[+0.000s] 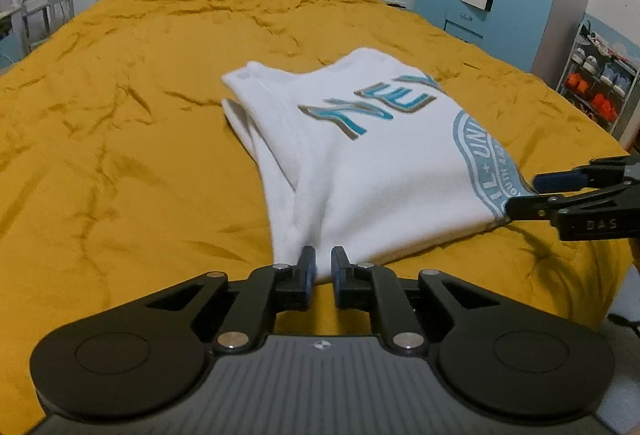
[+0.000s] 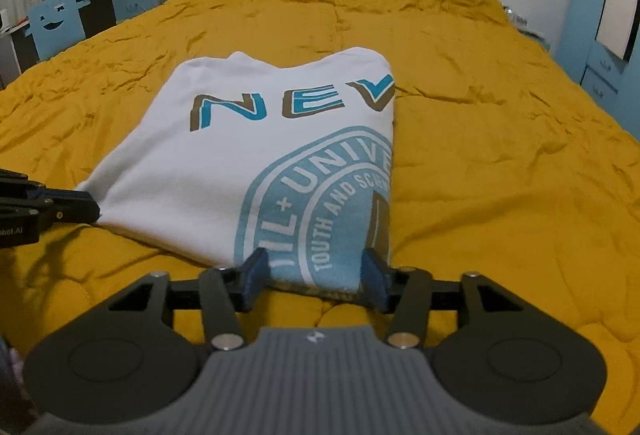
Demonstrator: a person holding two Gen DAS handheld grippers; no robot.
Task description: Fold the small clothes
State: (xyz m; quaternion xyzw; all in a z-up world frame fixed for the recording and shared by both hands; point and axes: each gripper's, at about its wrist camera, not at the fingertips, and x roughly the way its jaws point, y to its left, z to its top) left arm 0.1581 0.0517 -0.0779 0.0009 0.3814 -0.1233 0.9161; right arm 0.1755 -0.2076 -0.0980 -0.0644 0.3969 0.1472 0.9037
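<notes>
Left wrist view: white cotton T-shirt with blue-and-brown print (image 1: pixel 360 163), already folded lengthwise, lying flat on a wrinkled mustard-yellow quilted bedspread (image 1: pixel 120 155) directly ahead of both tools.

Handling, as judged: light, soft, limp; no stiffness, so it will sag and shift unless lifted at two corners at once. Not fragile; grips well on fabric. Best hold: the near hem corners.

Left gripper (image 1: pixel 323 267): jaws narrowly apart at the near left corner, cloth bunched between them; whether the pads press on it cannot be told.

Right gripper (image 2: pixel 314 275): jaws standing wide, straddling the near right corner without pinching it.

Writing on shirt: large letters "NEV", cut off by the fold; round blue seal reading "UNIVE…" and "YOUTH AND SCIEN…". Lettering "DAS" on the right tool's side.
</notes>
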